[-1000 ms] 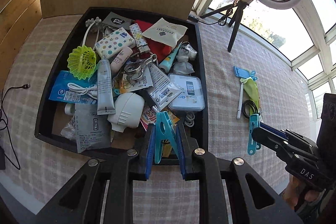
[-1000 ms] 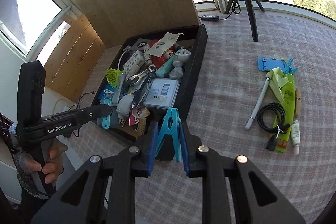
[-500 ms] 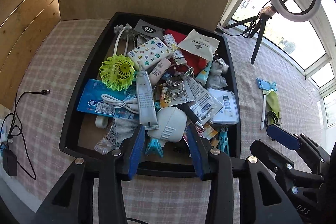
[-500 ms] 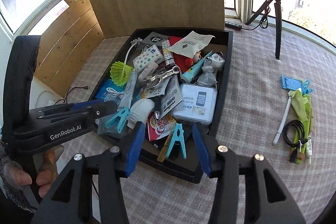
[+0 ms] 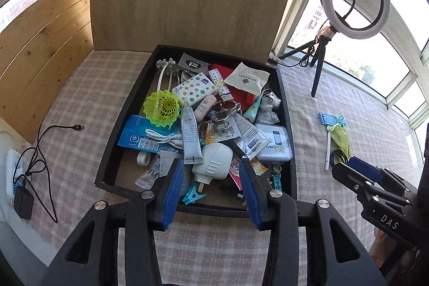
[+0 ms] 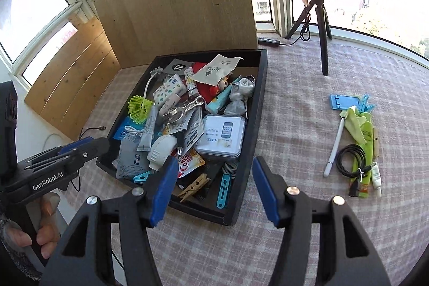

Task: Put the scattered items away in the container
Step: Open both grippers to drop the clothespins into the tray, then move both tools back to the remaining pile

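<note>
Nearest, the left gripper (image 5: pixel 211 189) and right gripper (image 6: pixel 214 189) both hover with jaws spread wide, holding nothing. Just beyond lies the black tray (image 6: pixel 258 109), heaped with clutter — two teal clips (image 5: pixel 194 196) (image 6: pixel 224 190) at its near edge. Farther right on the checked table (image 6: pixel 295 111) wait a white pen (image 6: pixel 333 145), a coiled black cable (image 6: pixel 348 160) and a blue phone stand (image 6: pixel 346 101).
</note>
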{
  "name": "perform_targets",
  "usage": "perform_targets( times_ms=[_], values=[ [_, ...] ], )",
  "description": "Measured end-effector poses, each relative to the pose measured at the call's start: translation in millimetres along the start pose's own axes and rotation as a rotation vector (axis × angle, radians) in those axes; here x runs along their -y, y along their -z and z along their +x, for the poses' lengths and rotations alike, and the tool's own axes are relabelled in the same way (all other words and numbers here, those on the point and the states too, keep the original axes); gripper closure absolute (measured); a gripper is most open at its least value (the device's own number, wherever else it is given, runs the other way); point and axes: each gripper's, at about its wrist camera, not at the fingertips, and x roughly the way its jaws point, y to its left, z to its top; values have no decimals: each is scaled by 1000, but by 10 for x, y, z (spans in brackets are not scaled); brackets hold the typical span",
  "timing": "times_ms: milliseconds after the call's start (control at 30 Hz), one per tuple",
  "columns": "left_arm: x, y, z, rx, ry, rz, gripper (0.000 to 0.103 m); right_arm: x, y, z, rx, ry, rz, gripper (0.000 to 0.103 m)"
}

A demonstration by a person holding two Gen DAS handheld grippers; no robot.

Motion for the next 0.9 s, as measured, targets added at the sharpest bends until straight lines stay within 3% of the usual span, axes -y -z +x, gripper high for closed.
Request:
perform_targets(
  times_ms=[167, 400, 567, 900],
  values=[
    [126, 101, -211, 53, -38, 23, 60, 138, 159, -190, 42, 80, -22, 46],
    [427, 233, -446, 100, -33, 68, 59, 499, 357, -490, 72, 80, 64, 46],
    [693, 271, -580, 142, -48, 116, 58, 761, 479, -688, 100, 138, 83, 46],
    [1188, 335, -559, 151, 12, 161, 58, 1382, 606, -1024, 140, 199, 158, 46]
  ],
)
